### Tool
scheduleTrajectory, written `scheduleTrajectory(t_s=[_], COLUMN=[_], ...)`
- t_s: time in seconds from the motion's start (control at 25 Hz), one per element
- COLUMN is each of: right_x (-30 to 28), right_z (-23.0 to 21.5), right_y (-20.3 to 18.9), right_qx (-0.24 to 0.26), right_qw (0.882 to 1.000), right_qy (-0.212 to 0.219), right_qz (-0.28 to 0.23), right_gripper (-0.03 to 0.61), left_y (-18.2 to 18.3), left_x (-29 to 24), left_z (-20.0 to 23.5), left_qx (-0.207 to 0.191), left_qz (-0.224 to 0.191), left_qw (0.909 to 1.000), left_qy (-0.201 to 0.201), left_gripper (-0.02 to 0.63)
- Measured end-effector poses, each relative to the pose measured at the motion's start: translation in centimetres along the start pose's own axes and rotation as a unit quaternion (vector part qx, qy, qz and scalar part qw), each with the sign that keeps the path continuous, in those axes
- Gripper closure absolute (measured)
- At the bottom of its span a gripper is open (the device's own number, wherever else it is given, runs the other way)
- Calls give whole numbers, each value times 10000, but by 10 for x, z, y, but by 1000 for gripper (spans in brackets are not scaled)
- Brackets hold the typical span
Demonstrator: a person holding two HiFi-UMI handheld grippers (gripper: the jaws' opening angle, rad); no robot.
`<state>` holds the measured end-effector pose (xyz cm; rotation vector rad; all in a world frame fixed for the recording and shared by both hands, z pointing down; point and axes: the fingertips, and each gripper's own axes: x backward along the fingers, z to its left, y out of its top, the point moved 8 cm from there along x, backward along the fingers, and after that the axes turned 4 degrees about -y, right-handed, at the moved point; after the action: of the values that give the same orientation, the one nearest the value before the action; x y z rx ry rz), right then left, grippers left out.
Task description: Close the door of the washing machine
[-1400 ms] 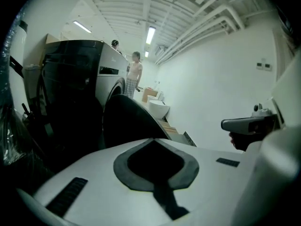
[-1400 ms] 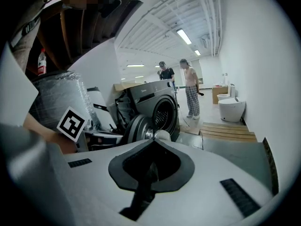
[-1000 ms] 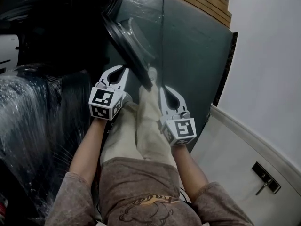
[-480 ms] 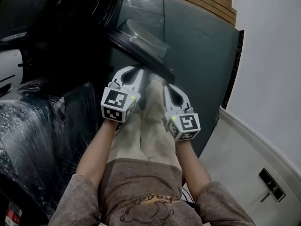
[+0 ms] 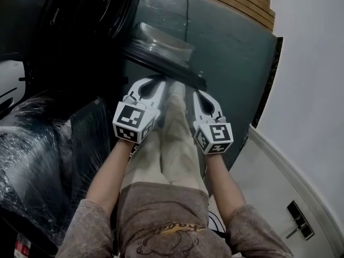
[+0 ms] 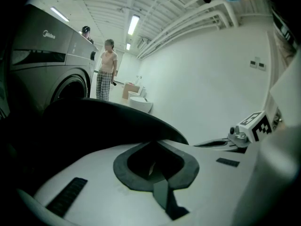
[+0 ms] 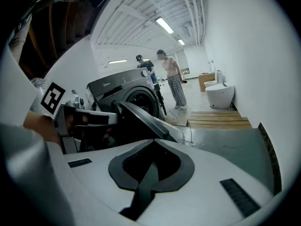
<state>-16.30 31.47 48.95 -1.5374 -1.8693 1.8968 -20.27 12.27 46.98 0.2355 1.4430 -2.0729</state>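
**Both grippers shut and empty, set at the open washer door**

The door point(image 5: 161, 63) stands swung out from the washing machine point(image 5: 80, 15) at the upper left, its dark rim crossing the upper centre of the frame. The left gripper point(image 5: 159, 81) has its jaws pressed together on nothing, tips at the rim and seemingly touching it. The right gripper point(image 5: 196, 93), likewise closed and empty, sits just below the rim's free end. Joined jaws probably serve as blunt pushers, since swinging the door needs no grasp.
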Motion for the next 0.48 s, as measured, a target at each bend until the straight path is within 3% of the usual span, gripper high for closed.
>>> scheduleTrajectory(t_s=[0.48], right_x=[-36], right_z=[-42], right_y=[40], right_qx=[115], right_qw=[9994], right_qy=[278], right_qz=[170], right_gripper=[580], left_y=[23], left_x=[-32], left_z=[12], left_qx=[239], left_qz=[96], left_qw=[9986], left_qy=[462], left_gripper=[614])
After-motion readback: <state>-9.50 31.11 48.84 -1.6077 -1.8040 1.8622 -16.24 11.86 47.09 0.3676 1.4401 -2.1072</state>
